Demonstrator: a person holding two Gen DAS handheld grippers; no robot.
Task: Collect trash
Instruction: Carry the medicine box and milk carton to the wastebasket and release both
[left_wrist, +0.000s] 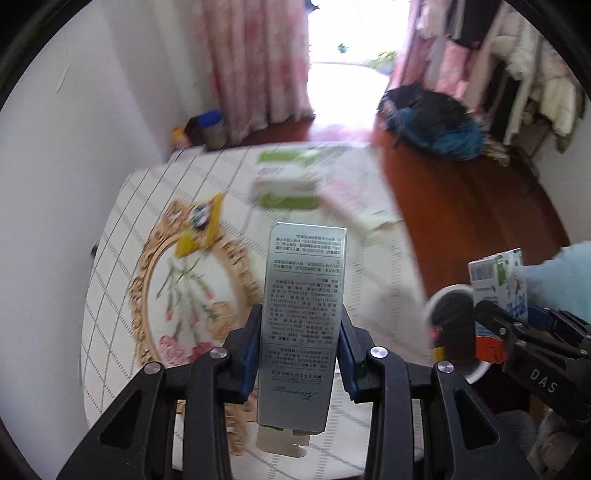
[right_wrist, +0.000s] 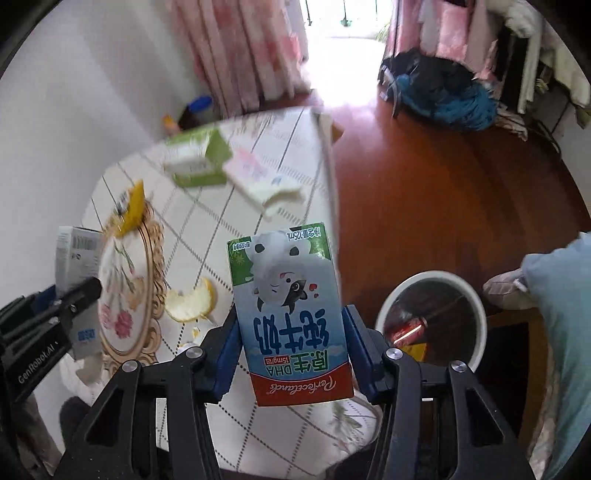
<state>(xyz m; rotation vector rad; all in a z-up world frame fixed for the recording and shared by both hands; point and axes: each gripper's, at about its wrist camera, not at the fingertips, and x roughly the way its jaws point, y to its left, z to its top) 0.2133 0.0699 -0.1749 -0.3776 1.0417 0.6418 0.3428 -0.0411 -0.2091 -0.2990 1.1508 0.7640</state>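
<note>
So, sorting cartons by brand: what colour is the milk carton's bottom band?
Red, on the milk carton, clearest in the right wrist view.

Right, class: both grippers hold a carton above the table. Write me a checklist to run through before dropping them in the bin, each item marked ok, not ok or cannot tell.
1. Left gripper clamps the silver box: ok.
2. Right gripper clamps the milk carton: ok.
3. Both items lifted clear of the table: ok.
4. Bin mouth open and in view: ok.
5. Either carton already over the bin: not ok.
6. Room left in the bin: cannot tell.
</note>
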